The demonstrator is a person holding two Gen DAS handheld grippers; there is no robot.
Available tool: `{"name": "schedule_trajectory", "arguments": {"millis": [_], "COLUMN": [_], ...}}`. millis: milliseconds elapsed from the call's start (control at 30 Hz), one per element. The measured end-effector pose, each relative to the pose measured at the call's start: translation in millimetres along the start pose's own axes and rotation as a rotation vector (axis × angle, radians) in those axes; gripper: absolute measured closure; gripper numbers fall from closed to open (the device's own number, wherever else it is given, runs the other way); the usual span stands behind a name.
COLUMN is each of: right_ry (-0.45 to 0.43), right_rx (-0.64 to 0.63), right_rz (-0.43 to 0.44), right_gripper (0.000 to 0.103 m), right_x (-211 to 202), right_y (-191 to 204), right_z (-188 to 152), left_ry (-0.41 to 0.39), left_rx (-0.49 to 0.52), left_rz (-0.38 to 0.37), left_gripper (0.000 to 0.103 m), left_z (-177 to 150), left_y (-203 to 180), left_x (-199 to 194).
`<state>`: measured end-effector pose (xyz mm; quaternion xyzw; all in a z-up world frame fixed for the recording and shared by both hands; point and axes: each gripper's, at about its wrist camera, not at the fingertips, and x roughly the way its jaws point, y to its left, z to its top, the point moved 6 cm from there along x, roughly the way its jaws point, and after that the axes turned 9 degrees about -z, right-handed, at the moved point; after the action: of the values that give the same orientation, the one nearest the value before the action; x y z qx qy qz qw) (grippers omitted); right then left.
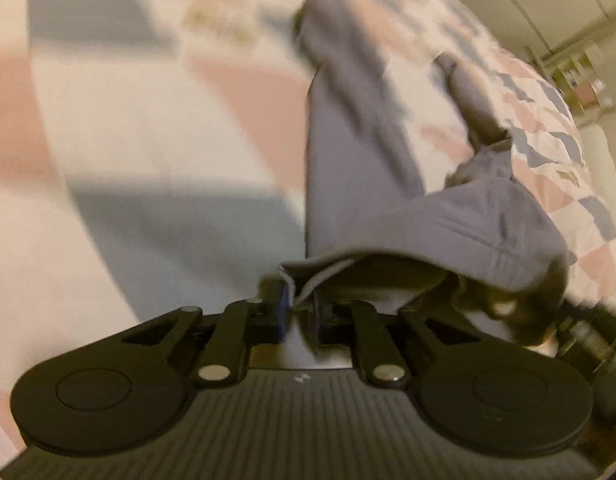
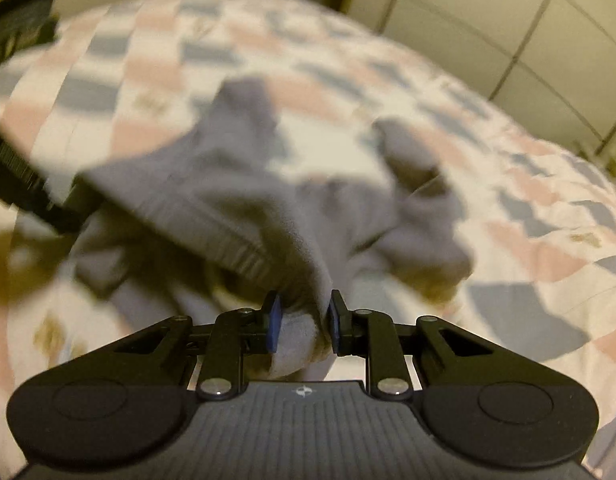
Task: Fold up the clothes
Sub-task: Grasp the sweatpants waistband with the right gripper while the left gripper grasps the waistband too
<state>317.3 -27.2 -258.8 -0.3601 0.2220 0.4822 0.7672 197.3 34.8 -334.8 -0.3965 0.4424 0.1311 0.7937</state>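
Two claws share one grey garment (image 2: pixel 244 184), which hangs bunched and partly lifted above the patchwork bedspread (image 2: pixel 507 208). The left claw (image 1: pixel 298 312) pinches only a thin hem edge; the right claw (image 2: pixel 302 320) clamps a thicker wad. I judge the thin left hold could slip under tension, dropping that side into a crooked heap. No readable writing shows; a small emblem on each claw body is too blurred to read.

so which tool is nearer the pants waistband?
Neither clearly: the left tool pinches the grey pants at a corded hem edge, the right tool clamps bunched fabric beside ribbing.
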Motion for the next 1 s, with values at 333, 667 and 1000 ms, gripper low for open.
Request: {"name": "schedule_trajectory", "arguments": {"millis": [333,667,1000], "right_ry": [0.074,0.158,-0.045], "right_rx": [0.249,-0.054,-0.352], "right_rz": [0.084,0.135,0.075], "right_gripper": [0.028,0.024,0.035], "right_x": [31,3,17], "right_y": [-22,18,50], "right_z": [22,-46,-33], "left_ry": [-0.004,0.002,0.0], "left_rx": [0.047,0.115,0.266], "left_rz": [0.033,0.071,0.043], "left_gripper": [0.069,0.069,0.061], "left_z": [10,20,34], "left_y": [-2,9,-1], "left_x": [-10,15,32]}}
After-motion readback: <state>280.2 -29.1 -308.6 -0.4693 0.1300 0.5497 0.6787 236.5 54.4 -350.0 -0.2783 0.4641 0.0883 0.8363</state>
